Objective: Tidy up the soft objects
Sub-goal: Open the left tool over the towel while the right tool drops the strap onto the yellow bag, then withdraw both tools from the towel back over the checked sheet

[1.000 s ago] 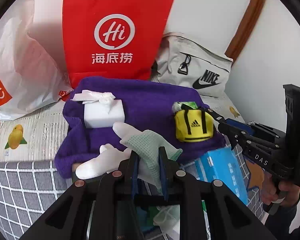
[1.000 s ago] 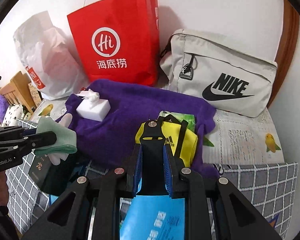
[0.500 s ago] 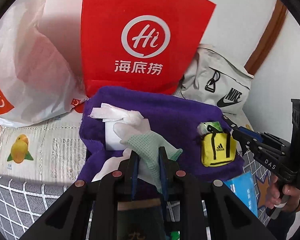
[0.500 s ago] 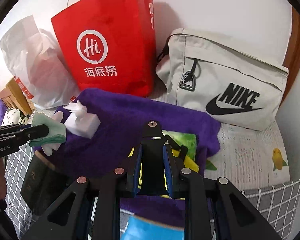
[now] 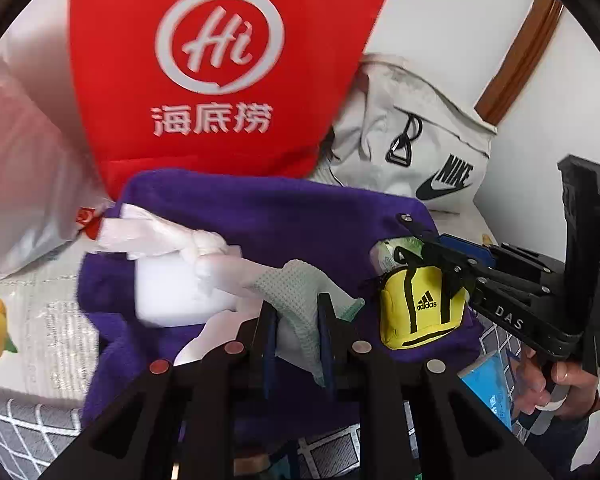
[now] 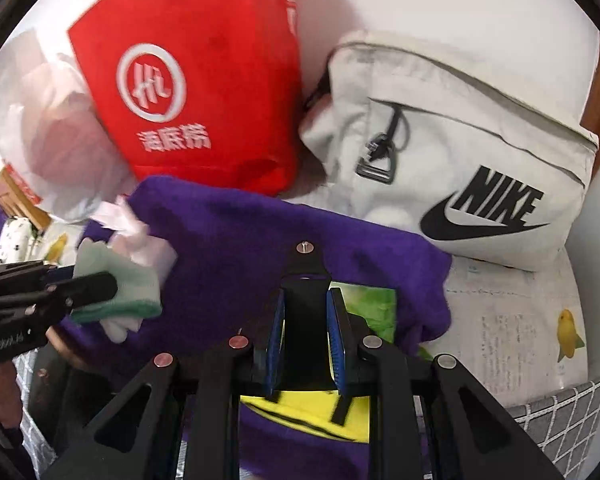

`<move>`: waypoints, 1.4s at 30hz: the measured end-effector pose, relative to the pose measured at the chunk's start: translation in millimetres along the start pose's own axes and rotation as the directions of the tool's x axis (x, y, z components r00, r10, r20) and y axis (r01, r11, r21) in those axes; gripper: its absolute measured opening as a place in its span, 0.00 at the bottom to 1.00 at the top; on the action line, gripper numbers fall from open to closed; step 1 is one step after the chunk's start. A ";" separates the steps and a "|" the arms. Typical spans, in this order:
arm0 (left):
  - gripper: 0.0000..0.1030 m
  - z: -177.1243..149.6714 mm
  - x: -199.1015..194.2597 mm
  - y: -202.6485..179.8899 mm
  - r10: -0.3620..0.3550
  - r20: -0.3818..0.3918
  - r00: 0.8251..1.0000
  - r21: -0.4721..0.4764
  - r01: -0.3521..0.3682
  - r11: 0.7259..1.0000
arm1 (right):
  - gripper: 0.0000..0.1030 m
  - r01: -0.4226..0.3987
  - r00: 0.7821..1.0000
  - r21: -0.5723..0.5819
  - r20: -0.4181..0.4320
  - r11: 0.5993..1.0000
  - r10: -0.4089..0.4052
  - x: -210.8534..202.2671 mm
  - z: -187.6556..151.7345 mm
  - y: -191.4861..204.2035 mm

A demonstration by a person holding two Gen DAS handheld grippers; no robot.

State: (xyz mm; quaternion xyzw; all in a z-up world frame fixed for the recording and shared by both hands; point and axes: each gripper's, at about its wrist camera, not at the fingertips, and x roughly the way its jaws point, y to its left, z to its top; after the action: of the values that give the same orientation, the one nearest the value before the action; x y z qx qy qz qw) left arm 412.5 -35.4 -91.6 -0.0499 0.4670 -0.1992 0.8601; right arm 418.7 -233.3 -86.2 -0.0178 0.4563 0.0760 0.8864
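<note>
My left gripper (image 5: 296, 312) is shut on a white and pale green glove (image 5: 296, 292), held over the purple towel (image 5: 284, 216) just right of a white tissue pack (image 5: 172, 292). The glove also shows in the right wrist view (image 6: 120, 284). My right gripper (image 6: 306, 300) is shut on the black handle of a small yellow Adidas bag (image 5: 420, 312), which hangs below it over the towel's right end (image 6: 308, 412). A green packet (image 6: 370, 304) lies on the towel behind the bag.
A red paper bag (image 5: 220, 64) and a grey Nike bag (image 6: 460, 152) stand against the wall behind the towel. A white plastic bag (image 5: 24, 168) is at the left. A blue packet (image 5: 488, 388) lies at the right, on the checked cloth.
Both grippers have moved forward towards the wall. The glove has come up beside the tissue pack. The yellow bag has been lifted off the towel and carried forward.
</note>
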 end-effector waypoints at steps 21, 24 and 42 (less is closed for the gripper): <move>0.56 -1.1 -7.8 -9.2 0.126 -0.012 0.992 0.038 -0.125 0.991 | 0.48 -0.012 1.000 0.007 -0.012 1.000 0.013 -6.8 -16.2 -15.4; 0.56 -5.7 -22.8 -10.7 0.144 0.004 0.990 0.040 -0.144 0.989 | 0.48 -0.016 1.000 0.010 0.003 1.000 0.016 -21.9 -20.4 -14.0; 0.60 -93.9 -111.9 -11.3 0.235 0.061 0.970 0.010 -0.236 0.972 | 0.50 -0.091 0.994 0.023 0.057 0.996 0.090 -105.6 -100.1 11.7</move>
State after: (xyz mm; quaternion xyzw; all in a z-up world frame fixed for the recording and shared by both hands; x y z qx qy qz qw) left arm 277.6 7.2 -53.4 0.0073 0.4420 -0.0982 0.8916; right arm 275.9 -244.3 -58.4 0.0166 0.4327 0.1107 0.8945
